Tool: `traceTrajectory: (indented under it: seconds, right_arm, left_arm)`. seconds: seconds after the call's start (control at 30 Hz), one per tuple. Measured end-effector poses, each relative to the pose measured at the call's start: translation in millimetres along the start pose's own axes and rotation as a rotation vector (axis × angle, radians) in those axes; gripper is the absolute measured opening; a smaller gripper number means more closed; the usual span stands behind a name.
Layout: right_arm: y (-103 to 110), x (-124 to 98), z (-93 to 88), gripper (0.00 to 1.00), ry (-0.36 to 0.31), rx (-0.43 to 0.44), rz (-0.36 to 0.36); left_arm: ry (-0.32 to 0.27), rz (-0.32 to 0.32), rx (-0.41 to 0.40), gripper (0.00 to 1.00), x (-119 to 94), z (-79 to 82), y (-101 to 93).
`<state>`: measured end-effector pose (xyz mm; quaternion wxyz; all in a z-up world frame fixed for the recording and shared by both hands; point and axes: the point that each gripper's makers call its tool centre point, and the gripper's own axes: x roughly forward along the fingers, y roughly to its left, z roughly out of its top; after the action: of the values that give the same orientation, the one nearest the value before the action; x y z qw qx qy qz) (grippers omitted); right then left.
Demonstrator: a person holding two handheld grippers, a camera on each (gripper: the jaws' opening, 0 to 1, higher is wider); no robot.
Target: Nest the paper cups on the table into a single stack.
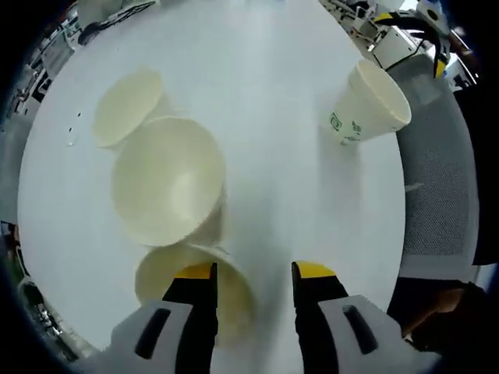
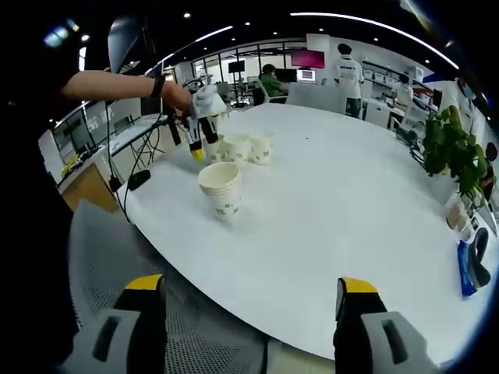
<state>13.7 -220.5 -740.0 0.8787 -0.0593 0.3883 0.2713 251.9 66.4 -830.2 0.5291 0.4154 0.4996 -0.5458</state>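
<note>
The main risk: the left gripper (image 1: 253, 273), jaws spread, hangs directly over the nearest paper cup (image 1: 195, 284) with one jaw above its mouth; a careless close could crush the thin rim or knock it into its neighbours. Three plain white cups stand in a tight cluster on the white table (image 1: 273, 117), the middle cup (image 1: 168, 187) and the far cup (image 1: 129, 105) just beside it. A fourth cup (image 1: 366, 105), bearing green print, stands well apart. The right gripper (image 2: 249, 292), jaws wide and holding nothing, hovers at the table edge over a mesh chair (image 2: 117, 257).
</note>
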Motion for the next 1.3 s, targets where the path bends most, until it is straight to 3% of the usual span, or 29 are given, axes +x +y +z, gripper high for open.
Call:
traceTrajectory:
  seconds: [0.23, 0.6, 0.73, 0.87, 1.03, 1.3]
  right_arm:
    - [0.2, 0.6, -2.3, 0.91, 0.010, 0.005, -0.001]
    - [-1.4, -0.5, -5.1, 0.89, 0.021, 0.016, -0.009]
    - [-2.3, -0.7, -3.3, 0.89, 0.017, 0.016, -0.011]
    - [-1.8, -0.6, -3.3, 0.87, 0.020, 0.013, -0.013]
    - [-2.3, 0.5, -3.5, 0.87, 0.015, 0.010, -0.011]
    - [1.4, 3.1, 1.7, 0.88, 0.002, -0.009, 0.000]
  left_arm:
    - [0.019, -0.006, 0.004, 0.34, 13.0, -8.6, 1.6]
    - [0.019, 0.037, -0.019, 0.13, 18.7, -10.4, 7.7]
    - [0.040, 0.068, -0.023, 0.05, 18.0, -17.9, 9.4]
    - [0.032, 0.099, -0.043, 0.00, 15.5, -20.1, 20.4]
    - [0.008, 0.101, -0.066, 0.00, 7.6, -16.4, 16.1]
    - [0.010, 0.110, -0.064, 0.00, -5.8, -23.5, 11.4]
